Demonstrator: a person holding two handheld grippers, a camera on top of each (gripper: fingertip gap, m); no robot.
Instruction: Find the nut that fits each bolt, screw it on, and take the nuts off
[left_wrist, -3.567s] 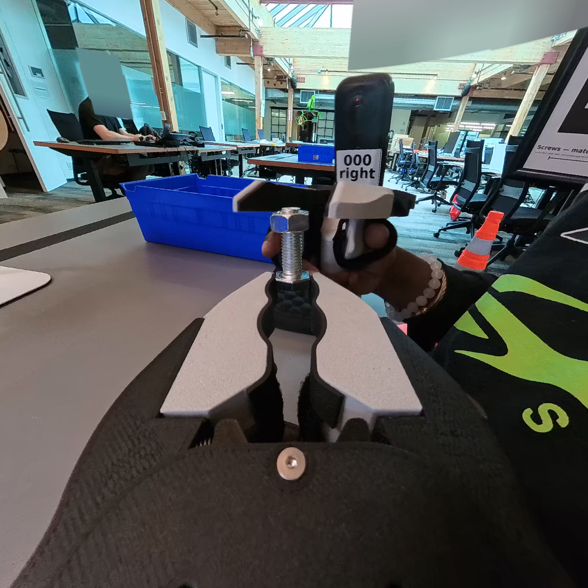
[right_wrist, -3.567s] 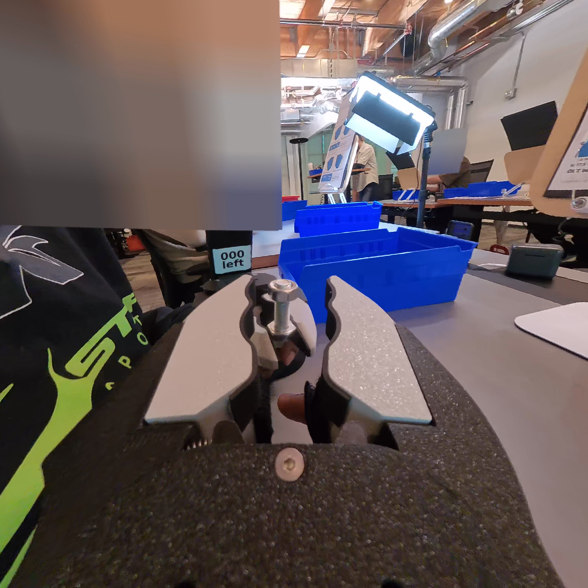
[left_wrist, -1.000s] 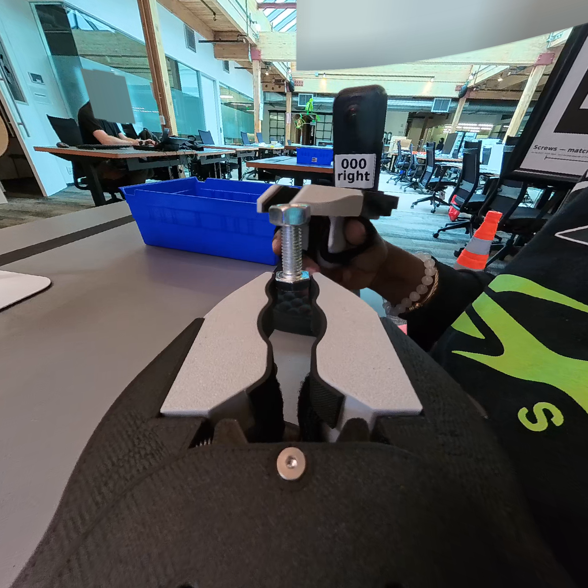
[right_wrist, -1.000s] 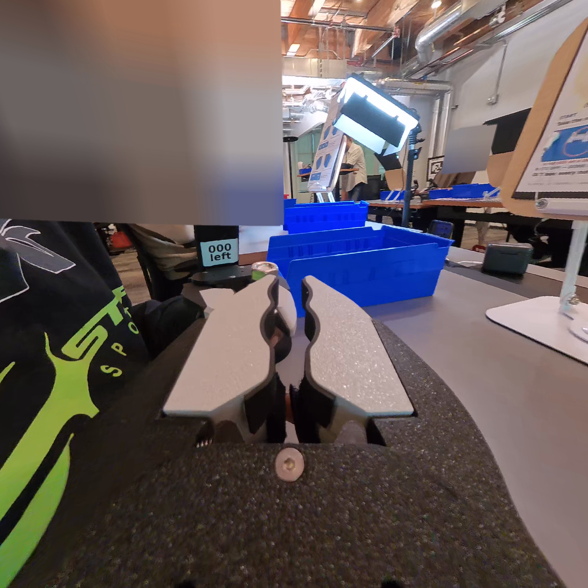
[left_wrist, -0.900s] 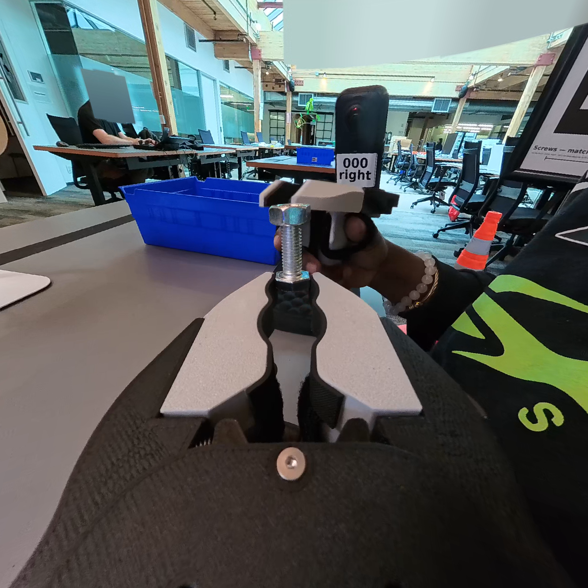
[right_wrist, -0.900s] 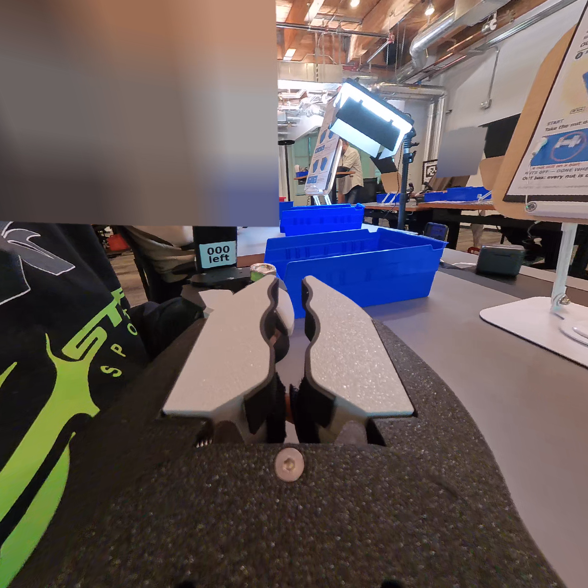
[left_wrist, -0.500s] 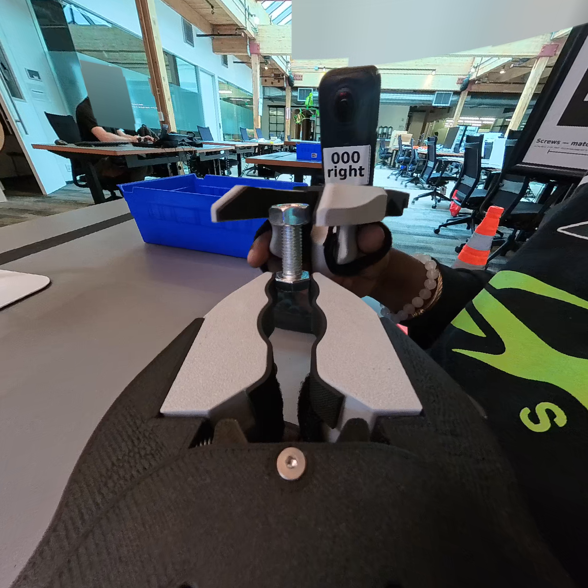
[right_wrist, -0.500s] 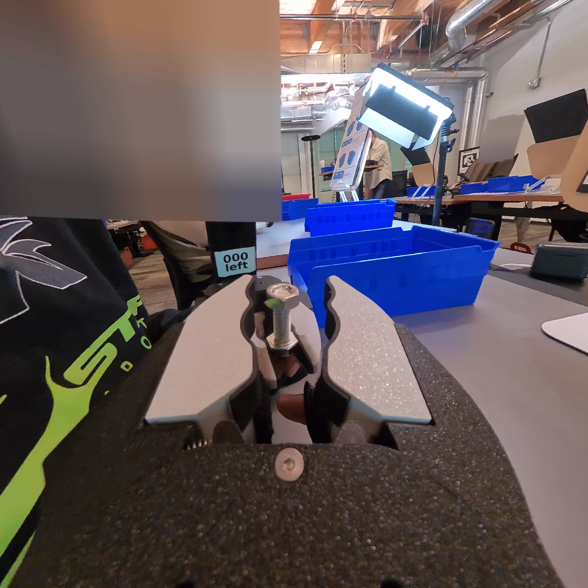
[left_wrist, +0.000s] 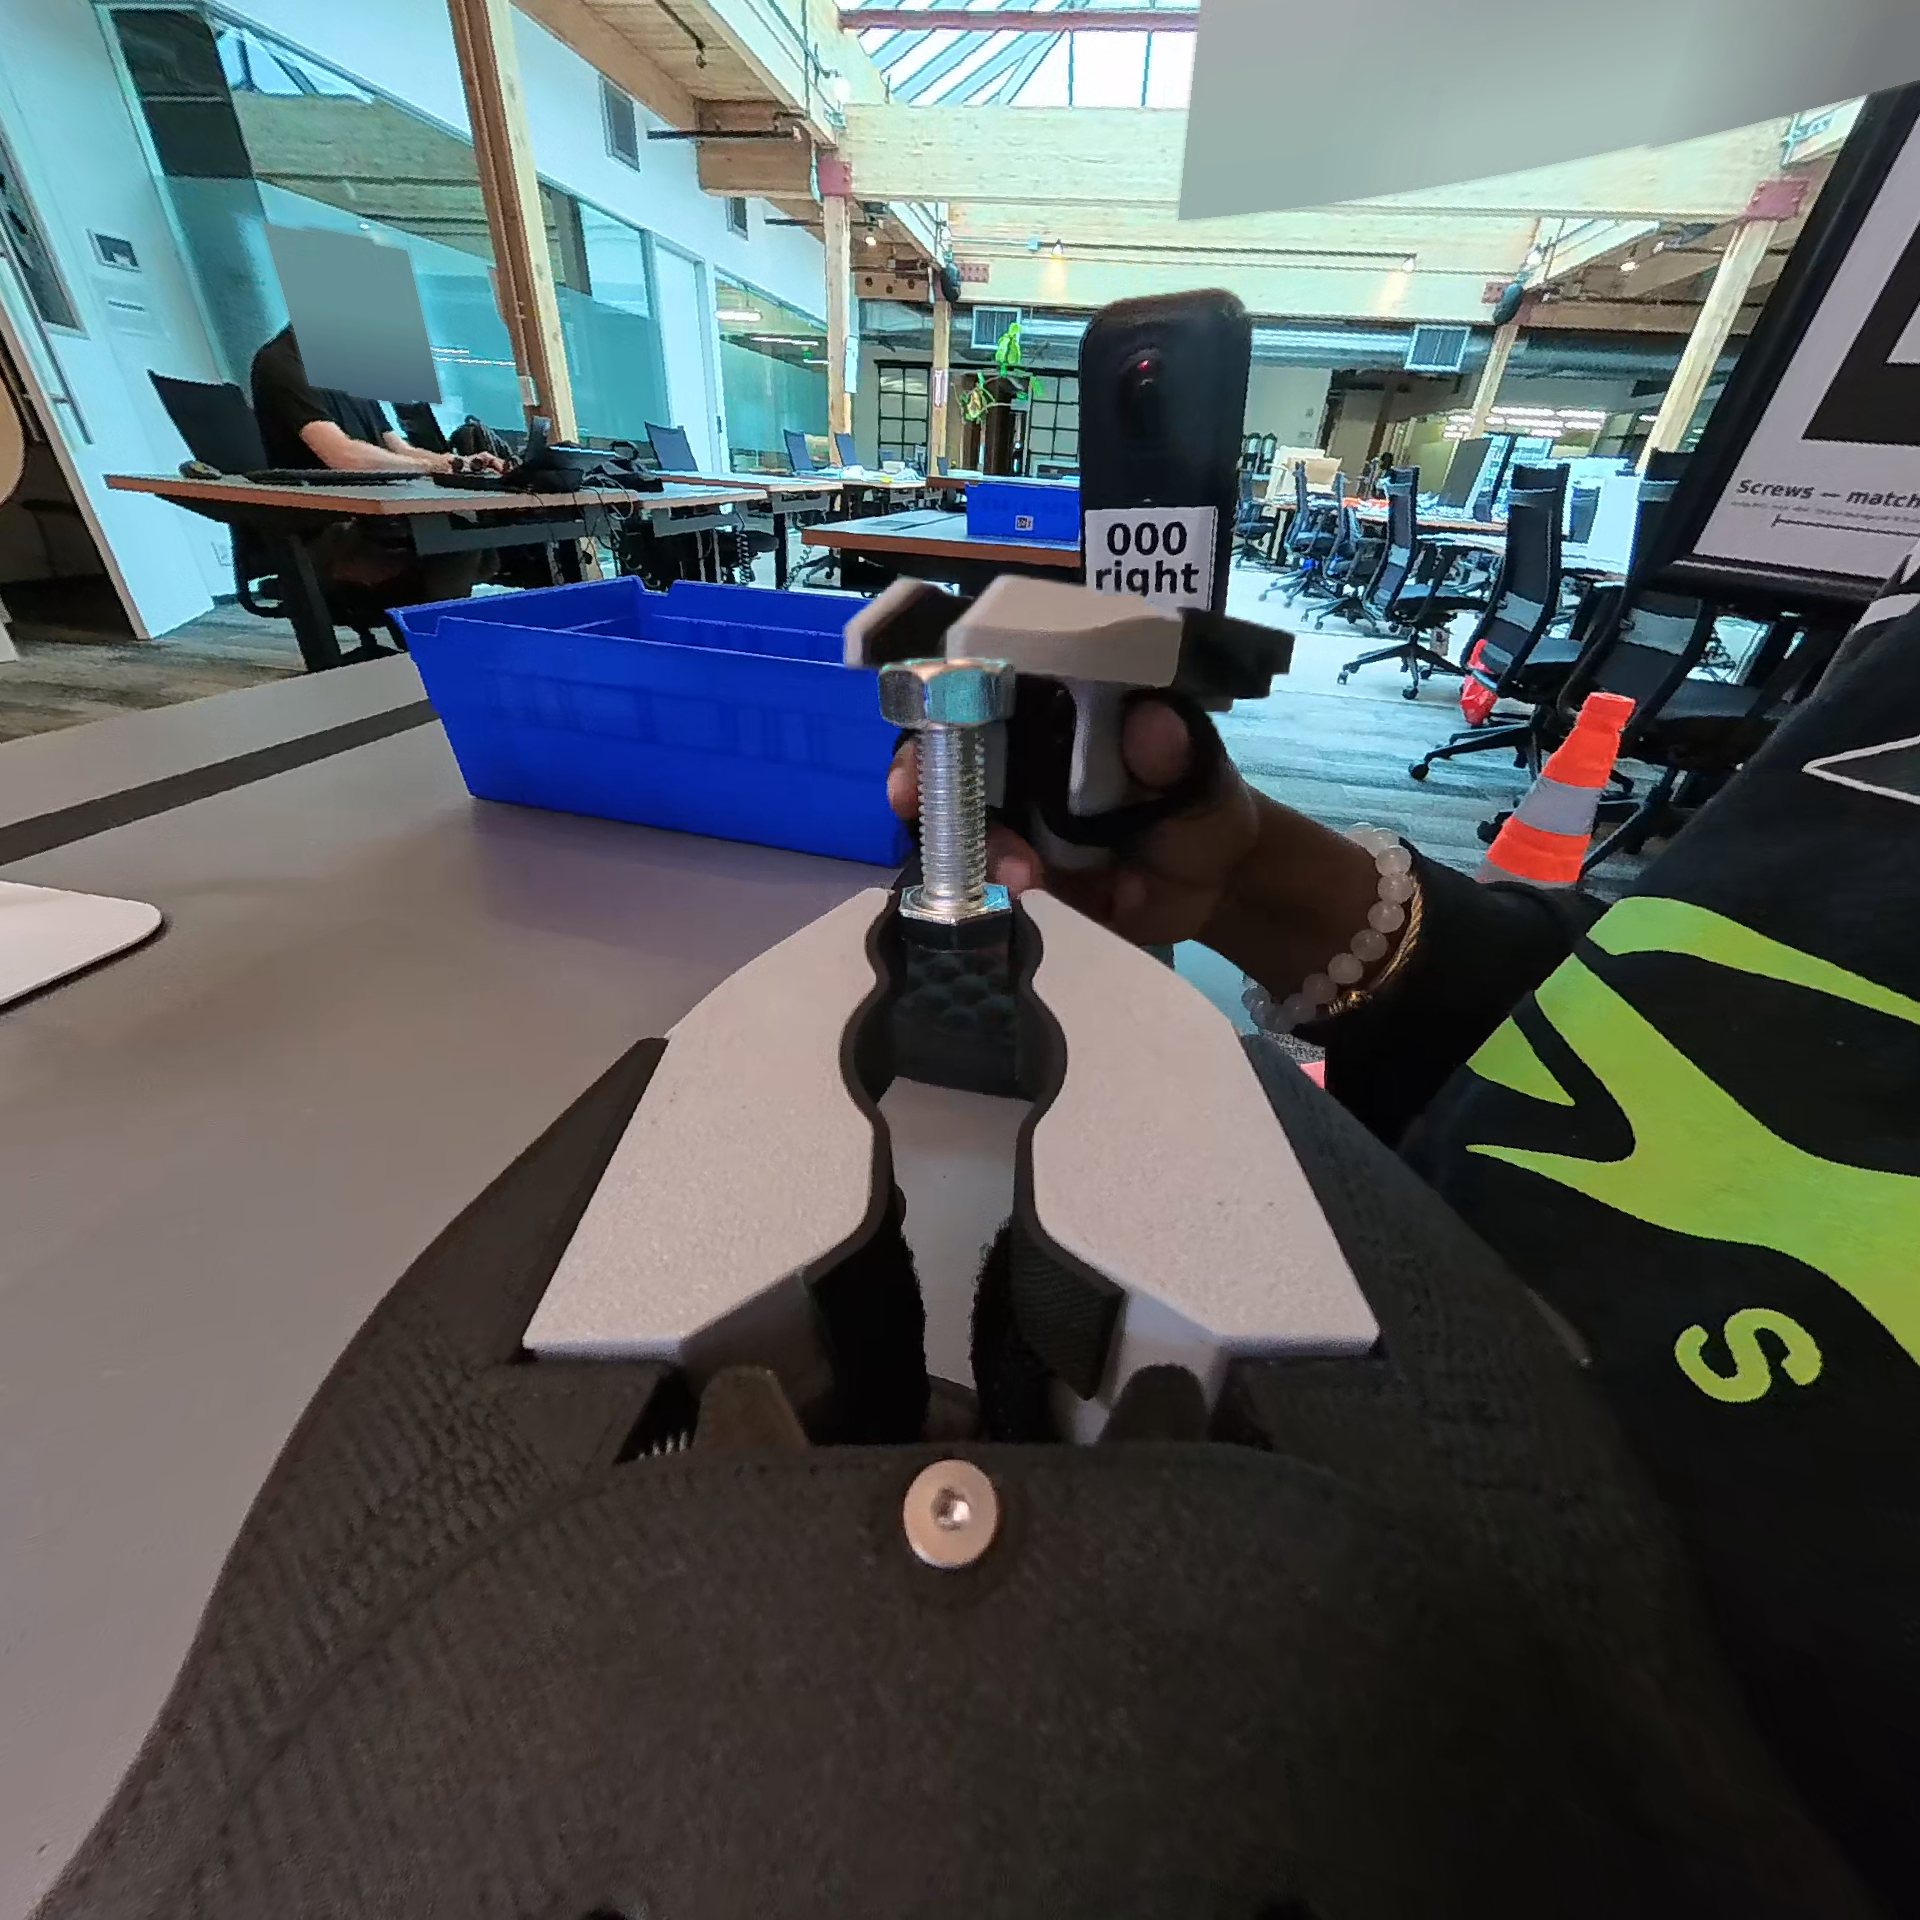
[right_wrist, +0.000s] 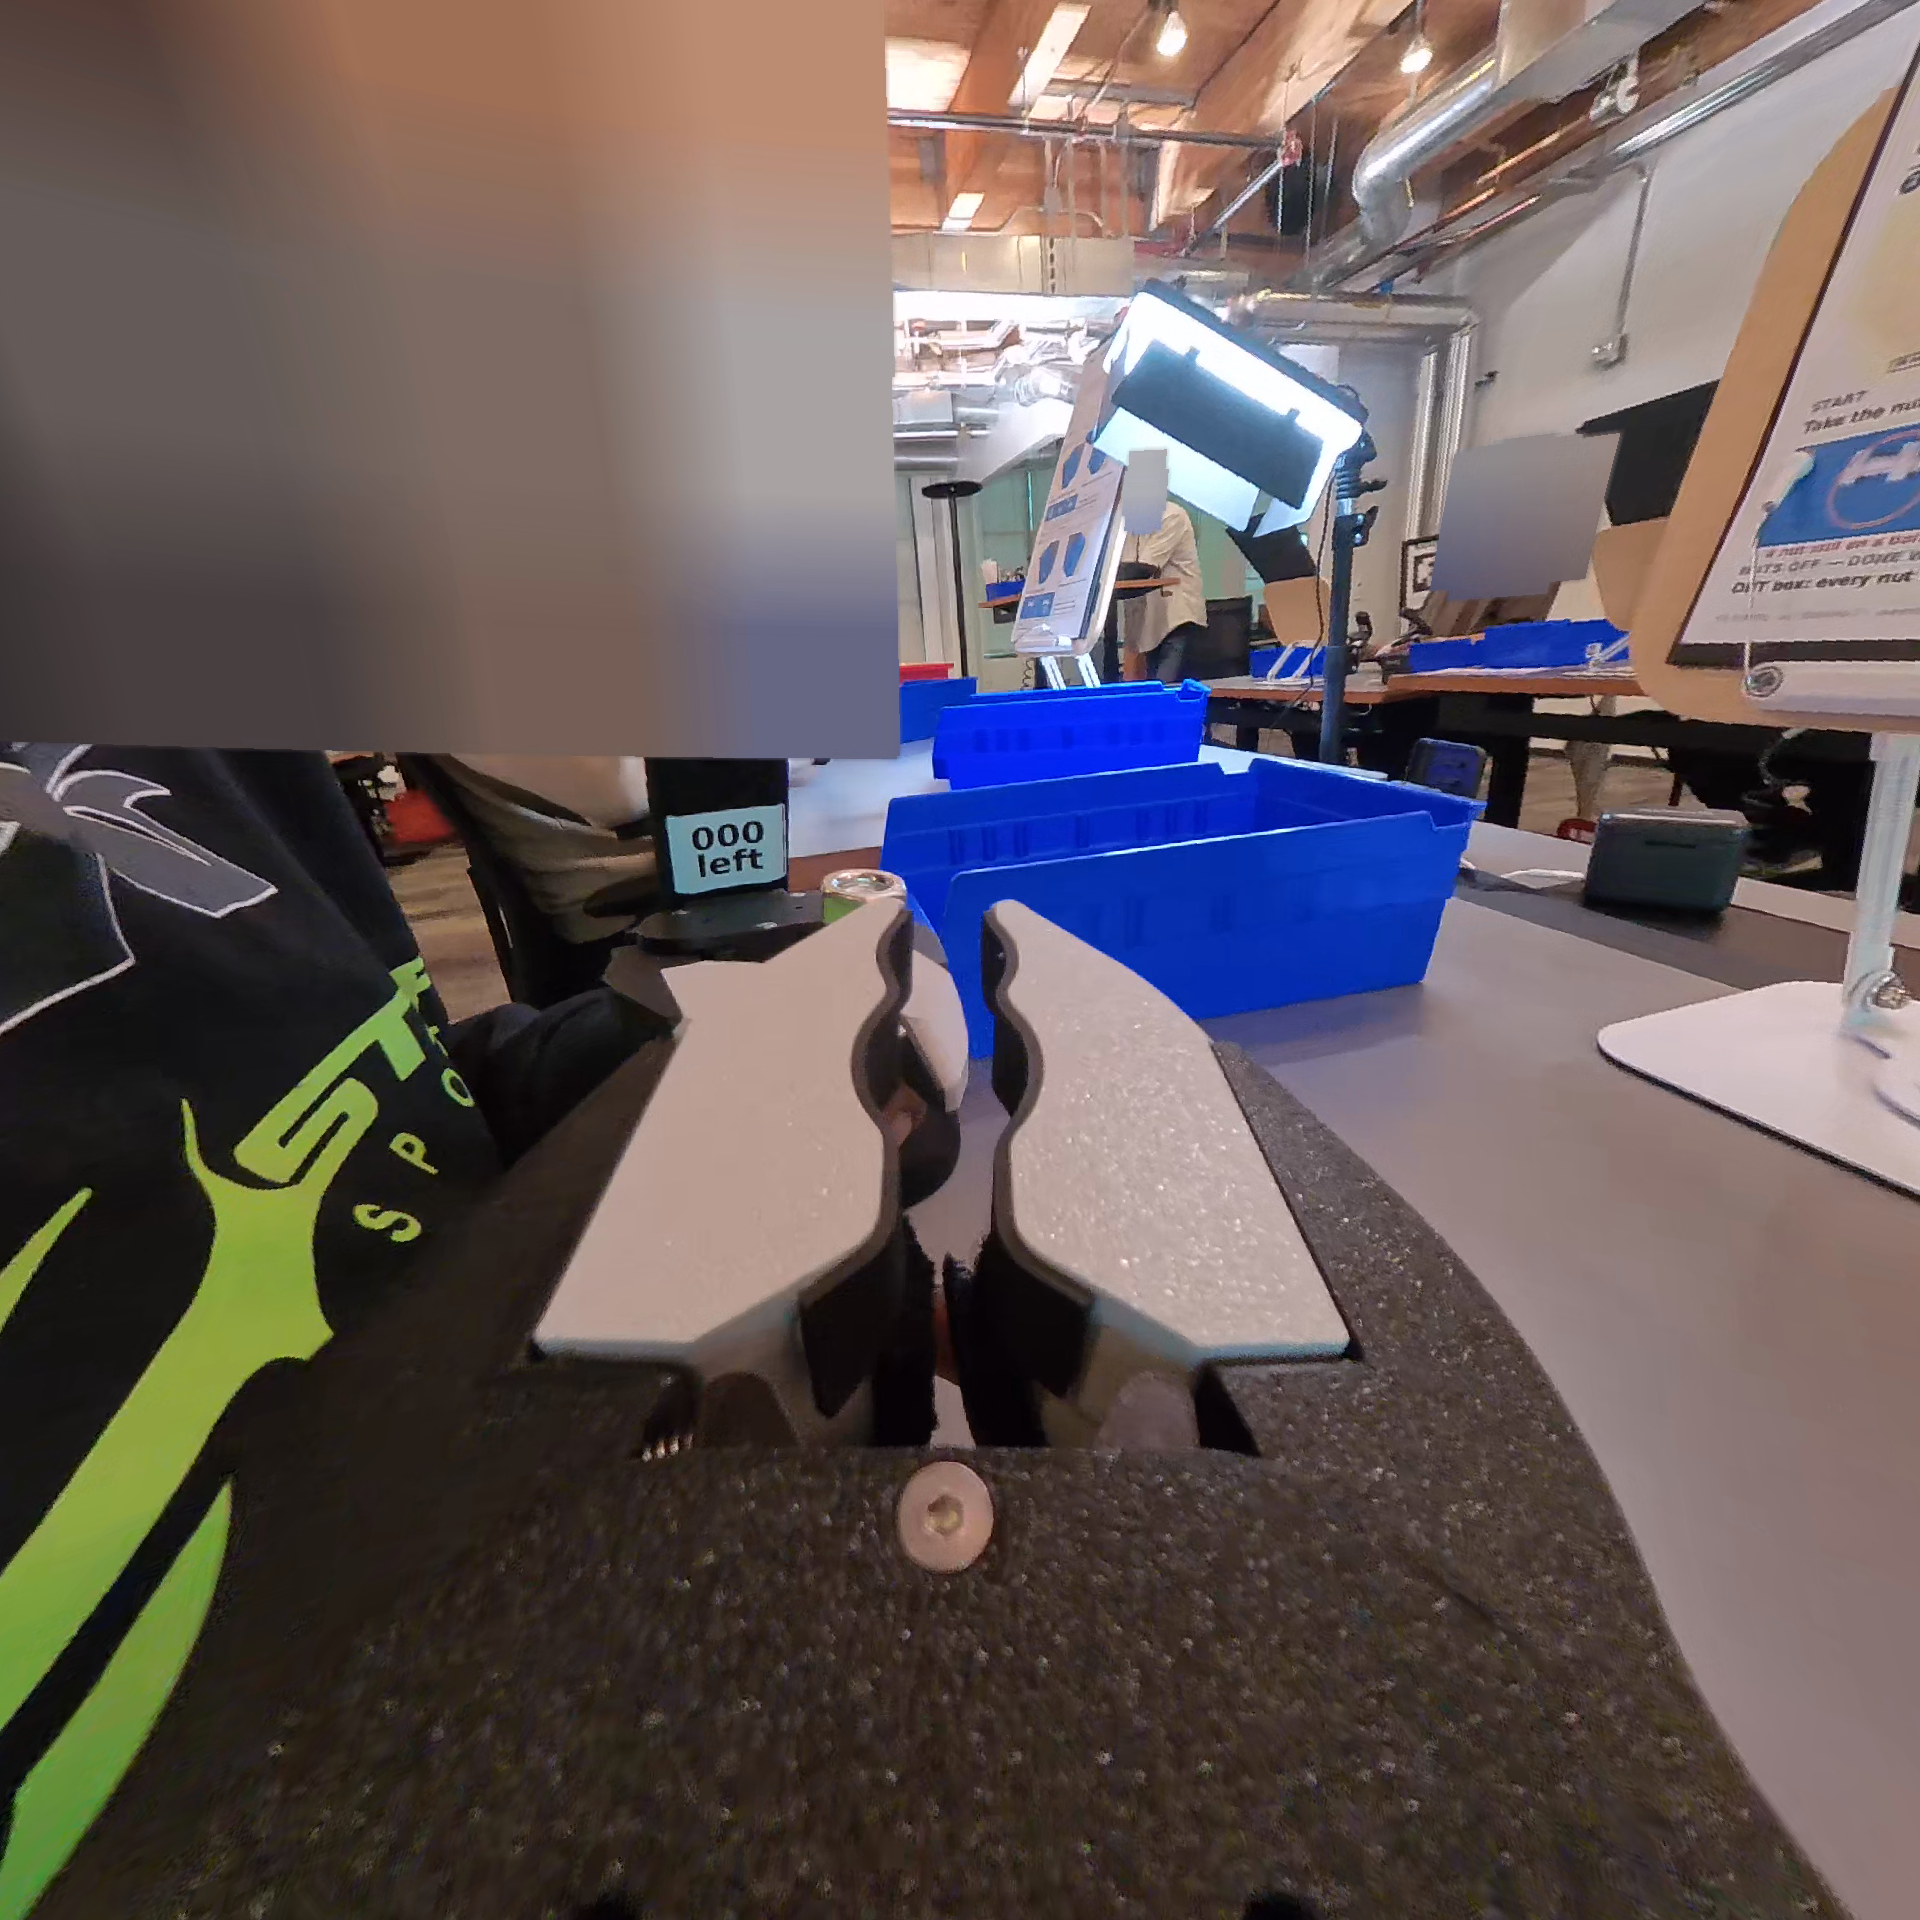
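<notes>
Two grippers work one bolt, which stands upright above the grey table. The left gripper pinches the nut at its tip; the right gripper has its jaws nearly together beside the bolt head, whether gripping it I cannot tell. To unscrew well, keep the nut clamped level and turn the head squarely about the shaft. In the right wrist view, only the head's top shows; the blue bin's contents are hidden.

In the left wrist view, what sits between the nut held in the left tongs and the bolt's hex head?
Only the bolt's bare threaded shank spans from the nut up to the hex head; the left wrist view shows it.
</notes>
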